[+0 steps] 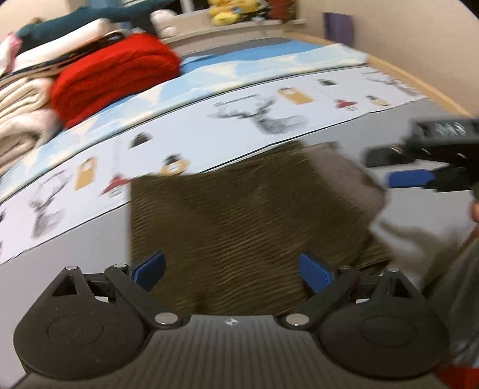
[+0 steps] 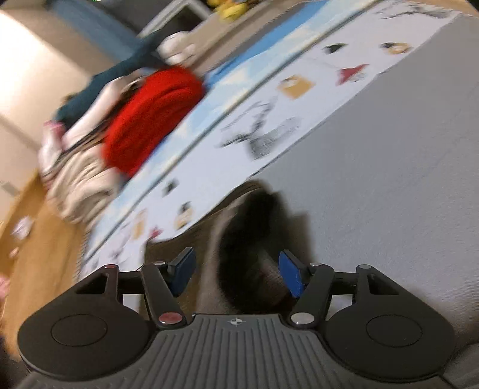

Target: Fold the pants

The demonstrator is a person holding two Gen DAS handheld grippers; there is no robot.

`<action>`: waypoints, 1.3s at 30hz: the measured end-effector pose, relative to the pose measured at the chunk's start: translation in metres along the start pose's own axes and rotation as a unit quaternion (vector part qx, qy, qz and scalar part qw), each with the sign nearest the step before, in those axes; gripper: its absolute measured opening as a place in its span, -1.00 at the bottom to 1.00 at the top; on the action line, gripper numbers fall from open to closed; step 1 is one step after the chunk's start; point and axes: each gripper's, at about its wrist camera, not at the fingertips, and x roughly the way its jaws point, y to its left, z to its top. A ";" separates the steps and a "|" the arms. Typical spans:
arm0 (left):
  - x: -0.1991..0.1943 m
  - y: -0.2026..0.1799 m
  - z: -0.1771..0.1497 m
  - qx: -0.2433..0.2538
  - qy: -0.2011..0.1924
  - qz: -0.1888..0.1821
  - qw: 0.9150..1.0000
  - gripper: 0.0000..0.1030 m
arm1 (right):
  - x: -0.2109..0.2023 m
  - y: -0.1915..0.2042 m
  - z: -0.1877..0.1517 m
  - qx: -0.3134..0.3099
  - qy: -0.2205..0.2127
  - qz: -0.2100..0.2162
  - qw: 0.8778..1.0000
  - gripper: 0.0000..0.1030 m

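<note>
The brown corduroy pants [image 1: 239, 215] lie folded on the grey mat [image 1: 74, 248], with a paler inner side [image 1: 338, 170] turned up at the right. My left gripper [image 1: 232, 269] is open just above the near edge of the pants. My right gripper [image 1: 386, 169] shows at the right of the left wrist view, beside the pants' right edge. In the right wrist view my right gripper [image 2: 236, 273] is open, its blue pads either side of a bunched, blurred part of the pants [image 2: 248, 239].
A printed play mat [image 1: 209, 119] with animal pictures lies beyond the pants. A stack of folded clothes with a red knit [image 1: 113, 74] on it stands at the back left. Plush toys [image 1: 230, 12] sit on a shelf. Wooden floor [image 2: 33, 239] is at the left.
</note>
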 end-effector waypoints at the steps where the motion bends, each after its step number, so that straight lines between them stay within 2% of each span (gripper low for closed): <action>1: 0.001 0.009 -0.004 -0.011 0.005 0.014 1.000 0.90 | 0.005 0.003 -0.002 -0.019 0.014 -0.011 1.000 0.25; 2: 0.002 0.022 -0.008 -0.027 0.013 0.030 0.999 0.90 | 0.011 0.005 -0.005 -0.028 0.029 -0.018 0.999 0.12; 3: 0.003 0.034 -0.011 -0.044 0.021 0.045 0.998 0.90 | 0.015 0.006 -0.007 -0.032 0.041 -0.012 0.999 -0.39; 4: 0.004 0.044 -0.013 -0.062 0.027 0.057 0.996 0.90 | 0.017 0.011 -0.009 -0.046 0.047 -0.008 0.998 -0.41; 5: 0.006 0.057 -0.016 -0.085 0.033 0.070 0.993 0.90 | 0.014 0.018 -0.011 -0.072 0.032 -0.011 0.997 -0.50; 6: 0.005 0.068 -0.017 -0.105 0.035 0.078 0.991 0.90 | 0.008 0.024 -0.011 -0.094 0.011 -0.006 0.995 -0.68; 8: 0.005 0.084 -0.019 -0.133 0.036 0.087 0.987 0.90 | -0.002 0.028 -0.009 -0.104 -0.025 0.009 0.994 -0.70; 9: 0.007 0.089 -0.018 -0.139 0.036 0.090 0.986 0.90 | 0.000 0.026 -0.008 -0.100 -0.029 -0.001 0.995 -0.70; 11: 0.013 0.092 -0.019 -0.134 0.043 0.097 0.985 0.90 | 0.016 0.016 -0.006 -0.097 0.009 -0.072 0.993 -0.71; 13: 0.028 0.090 -0.024 -0.118 0.064 0.103 0.986 0.90 | 0.037 0.007 -0.014 -0.114 0.057 -0.138 0.982 -0.73; 16: 0.053 0.085 -0.038 -0.098 0.098 0.103 0.985 0.91 | 0.038 0.015 -0.021 -0.160 0.032 -0.142 0.976 -0.73; 17: 0.059 0.084 -0.042 -0.098 0.095 0.106 0.985 1.00 | 0.039 0.015 -0.022 -0.167 0.033 -0.144 0.975 -0.72; 19: 0.061 0.083 -0.047 -0.092 0.084 0.117 0.985 1.00 | 0.038 0.012 -0.021 -0.163 0.027 -0.155 0.974 -0.49; 21: 0.061 0.084 -0.046 -0.083 0.084 0.115 0.986 1.00 | 0.034 0.004 -0.014 -0.137 0.026 -0.170 0.976 0.06; 23: 0.056 0.087 -0.042 -0.078 0.084 0.108 0.988 0.99 | 0.027 -0.005 -0.008 -0.065 0.027 -0.159 0.985 0.36; 25: 0.047 0.090 -0.038 -0.080 0.077 0.088 0.990 0.99 | 0.017 -0.024 0.000 0.031 0.019 -0.113 0.993 0.43; 26: 0.042 0.091 -0.038 -0.083 0.072 0.081 0.991 0.99 | 0.014 -0.033 0.002 0.070 0.020 -0.103 0.992 0.48; 29: 0.035 0.096 -0.035 -0.101 0.071 0.060 0.991 0.99 | 0.017 -0.046 0.002 0.130 0.028 -0.104 0.986 0.54; 32: 0.035 0.105 -0.034 -0.124 0.069 0.039 0.989 0.99 | 0.023 -0.042 -0.003 0.124 0.038 -0.105 0.986 0.55; 37: 0.041 0.119 -0.037 -0.146 0.064 0.021 0.987 0.99 | 0.027 -0.017 -0.008 0.069 0.030 -0.085 0.994 0.62; 39: 0.048 0.124 -0.038 -0.149 0.070 0.016 0.986 0.99 | 0.034 -0.010 -0.008 0.051 0.035 -0.089 0.994 0.64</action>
